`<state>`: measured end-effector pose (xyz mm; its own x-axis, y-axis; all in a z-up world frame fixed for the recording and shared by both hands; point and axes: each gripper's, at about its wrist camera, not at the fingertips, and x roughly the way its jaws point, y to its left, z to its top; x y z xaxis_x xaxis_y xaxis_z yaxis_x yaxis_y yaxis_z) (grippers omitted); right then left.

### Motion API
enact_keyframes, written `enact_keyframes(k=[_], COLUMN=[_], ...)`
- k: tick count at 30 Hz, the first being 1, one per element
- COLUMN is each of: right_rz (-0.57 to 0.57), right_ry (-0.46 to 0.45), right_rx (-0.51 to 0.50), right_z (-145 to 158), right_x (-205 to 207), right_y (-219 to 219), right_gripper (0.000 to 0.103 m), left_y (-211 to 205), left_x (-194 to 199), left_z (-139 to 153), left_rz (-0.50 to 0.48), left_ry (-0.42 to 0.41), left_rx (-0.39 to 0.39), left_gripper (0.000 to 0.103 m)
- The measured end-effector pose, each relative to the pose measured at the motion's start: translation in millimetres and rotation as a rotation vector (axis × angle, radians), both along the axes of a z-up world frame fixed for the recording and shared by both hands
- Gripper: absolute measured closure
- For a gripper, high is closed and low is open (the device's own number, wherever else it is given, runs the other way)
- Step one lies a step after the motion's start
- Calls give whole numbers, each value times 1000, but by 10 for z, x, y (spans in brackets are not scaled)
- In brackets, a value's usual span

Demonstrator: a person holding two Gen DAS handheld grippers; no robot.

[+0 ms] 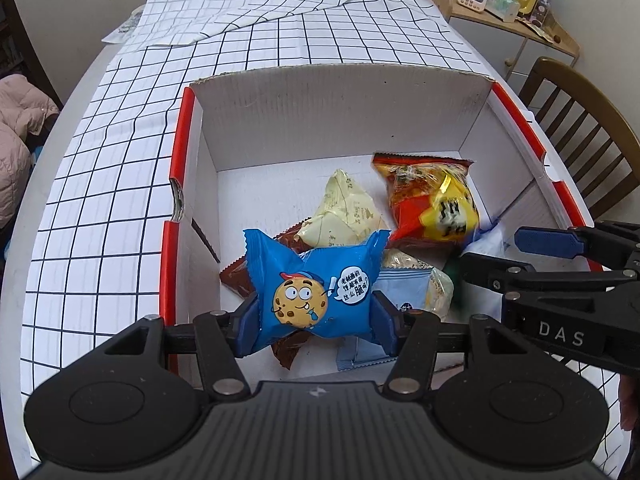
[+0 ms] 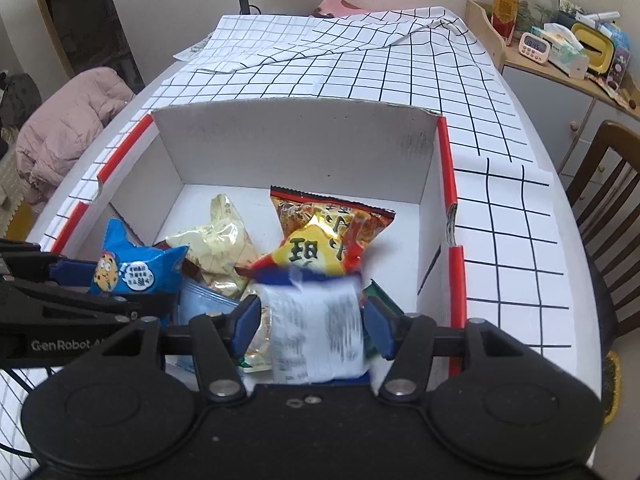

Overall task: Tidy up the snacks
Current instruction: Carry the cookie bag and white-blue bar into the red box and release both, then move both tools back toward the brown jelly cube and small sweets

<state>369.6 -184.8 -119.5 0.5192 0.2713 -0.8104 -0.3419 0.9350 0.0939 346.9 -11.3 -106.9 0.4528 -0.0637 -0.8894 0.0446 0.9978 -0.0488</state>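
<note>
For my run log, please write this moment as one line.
left gripper: holds blue cookie pack | right gripper: white pack between pads | both over box

Black left gripper (image 1: 316, 312), blue fingers (image 1: 247, 322), silver screws, white lettering

You can read "DAS" in pale letters on the right gripper's (image 1: 520, 256) black arm in the left wrist view. The left gripper's (image 2: 132, 280) arm shows "GenRobot". The far-right timer (image 2: 535, 46) reads "18:45".
</note>
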Motion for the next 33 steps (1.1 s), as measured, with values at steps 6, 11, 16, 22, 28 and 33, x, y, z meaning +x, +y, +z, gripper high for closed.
enact_keyframes(k=[6, 11, 16, 22, 28, 33], right_rz=[-13, -18, -11, -6, -3, 0], right_ry=[-3, -26, -54, -80, -101, -129], right_rx=[19, 41, 52, 87, 131, 169], right_z=[47, 158, 295, 467, 633, 750], right_x=[-46, -125, -229, -401, -630, -851], right_y=[-45, -115, -144, -188, -202, -176], right_gripper=[15, 5, 1, 0, 0, 0], left_y=[6, 63, 84, 145, 239, 370], left_x=[-50, -126, -234, -398, -599, -788], left_z=[32, 116, 239, 404, 577, 694], left_rz=[-4, 4, -3, -10, -14, -13], left_ry=[-18, -42, -67, -100, -128, -157], left_rx=[-3, -34, -45, -72, -102, -133], left_gripper=[42, 32, 30, 23, 18, 6])
